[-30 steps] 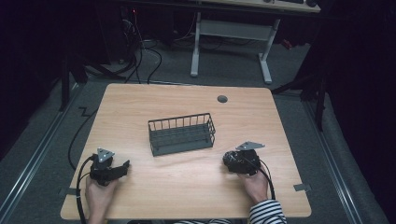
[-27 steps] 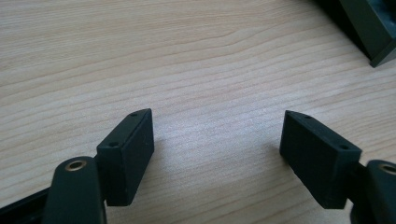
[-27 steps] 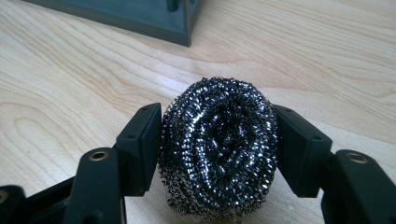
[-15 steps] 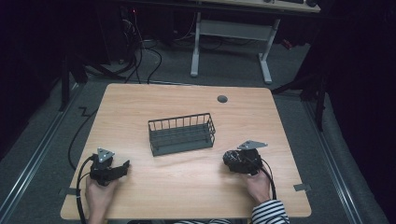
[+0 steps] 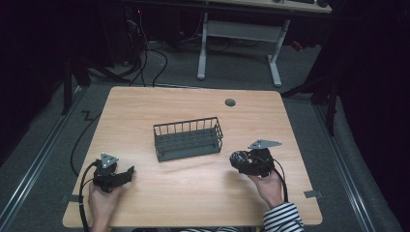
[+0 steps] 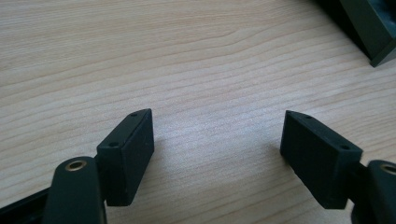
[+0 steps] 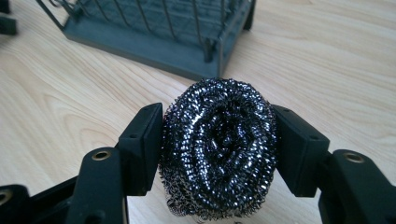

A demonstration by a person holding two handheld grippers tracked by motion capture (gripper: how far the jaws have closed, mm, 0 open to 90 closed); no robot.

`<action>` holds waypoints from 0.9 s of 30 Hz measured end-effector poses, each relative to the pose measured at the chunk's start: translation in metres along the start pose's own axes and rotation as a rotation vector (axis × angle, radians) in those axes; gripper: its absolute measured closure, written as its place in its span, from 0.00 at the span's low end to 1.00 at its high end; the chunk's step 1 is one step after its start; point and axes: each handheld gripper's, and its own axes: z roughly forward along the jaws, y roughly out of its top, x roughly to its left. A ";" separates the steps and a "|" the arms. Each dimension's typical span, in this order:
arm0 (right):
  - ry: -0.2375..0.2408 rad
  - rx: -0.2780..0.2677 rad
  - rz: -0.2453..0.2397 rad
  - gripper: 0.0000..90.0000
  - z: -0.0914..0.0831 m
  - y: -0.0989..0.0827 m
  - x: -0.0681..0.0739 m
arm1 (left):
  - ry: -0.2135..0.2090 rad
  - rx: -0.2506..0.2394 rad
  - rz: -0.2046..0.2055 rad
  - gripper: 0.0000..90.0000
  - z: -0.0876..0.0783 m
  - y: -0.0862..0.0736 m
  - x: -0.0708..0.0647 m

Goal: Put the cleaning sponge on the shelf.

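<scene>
— Steel scourer [image 7: 218,148]: where is it held now?

— It is clamped between the jaws of the right claw [image 7: 218,144], pressed from both sides, just above the surface [image 5: 193,193]. In the high view the scourer [image 5: 238,159] is seen at the front of the right claw [image 5: 241,161], beside the right end of the wire basket [image 5: 188,139] but apart from it.

— What has been changed over the last second?

— Very little. The right claw is found slightly shifted from where it was seen a second ago, perhaps tilted a touch; the basket is left exactly where it stood, and nothing is seen inside it.

— And the left claw [image 5: 126,173]?

— It is kept resting low near the surface's front left edge, jaws spread wide with only bare wood between them [image 6: 217,140]. No move is noted there.

— What is meant by that for the job?

— The grasp is judged secure, and the carry to the basket is judged barely begun. A lift over the basket's near rim [image 7: 196,70] is likely called for before release.
</scene>
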 end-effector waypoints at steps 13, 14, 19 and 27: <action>0.059 -0.029 -0.030 0.44 -0.013 0.030 0.006 | 0.000 0.000 0.000 0.29 0.000 0.000 0.000; 0.061 -0.030 -0.030 0.44 -0.014 0.033 0.006 | 0.000 0.000 0.000 0.29 0.000 0.000 0.000; 0.067 -0.036 -0.048 0.44 -0.017 0.047 0.009 | 0.000 0.000 0.000 0.29 0.000 0.000 0.000; 0.081 -0.040 -0.080 0.44 -0.015 0.070 0.014 | 0.000 0.000 0.000 0.29 0.000 0.000 0.000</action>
